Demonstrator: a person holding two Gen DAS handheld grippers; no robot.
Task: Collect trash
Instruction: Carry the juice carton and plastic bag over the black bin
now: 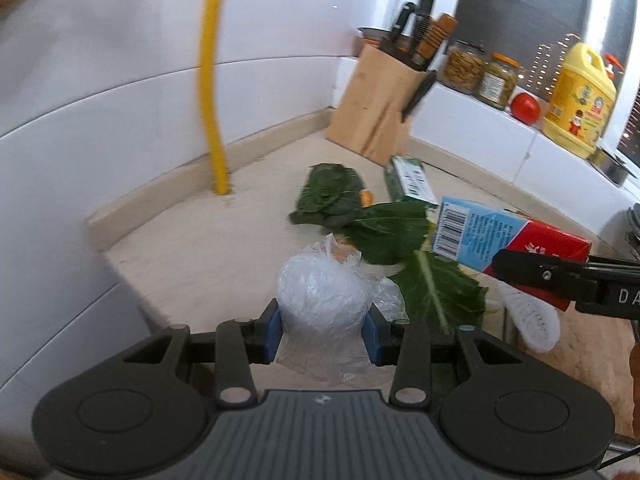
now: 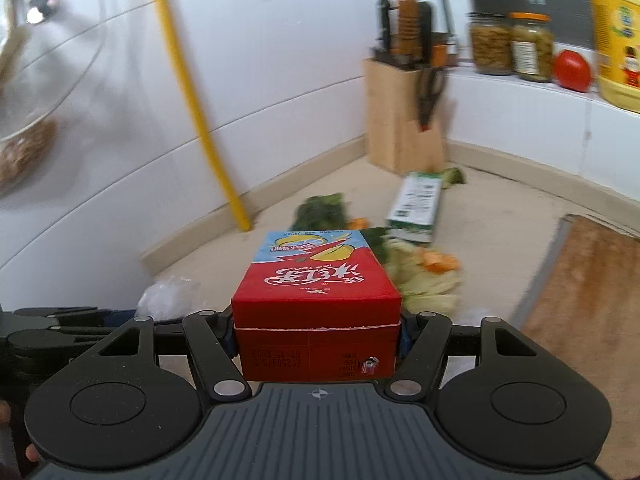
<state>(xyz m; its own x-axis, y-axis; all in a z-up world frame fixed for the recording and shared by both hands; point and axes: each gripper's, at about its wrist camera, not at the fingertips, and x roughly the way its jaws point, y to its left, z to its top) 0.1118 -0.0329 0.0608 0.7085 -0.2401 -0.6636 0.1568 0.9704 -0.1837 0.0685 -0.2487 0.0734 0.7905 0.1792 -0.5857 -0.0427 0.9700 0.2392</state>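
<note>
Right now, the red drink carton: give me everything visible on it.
The drink carton is a small rectangular paperboard box, red with a light-blue end, fruit artwork, white lettering, a barcode on its side and a foil straw hole on its near end. It looks intact. It lies lengthwise, lifted off the counter, clamped between the right gripper pads.

- White glossy wall panels [image 1: 100,92] around a corner, slightly blurred.
- Yellow pipe [image 1: 210,80] runs down the wall to the beige countertop [image 1: 192,248].
- Wooden knife block [image 1: 374,108] stands in the corner.
- White ledge [image 1: 472,132] carries two jars [image 1: 480,70], a tomato [image 1: 525,107], a yellow jug [image 1: 580,108].
- Dark window [image 1: 520,12] above the ledge.
- Wooden cutting board [image 2: 580,292] at right.
</note>
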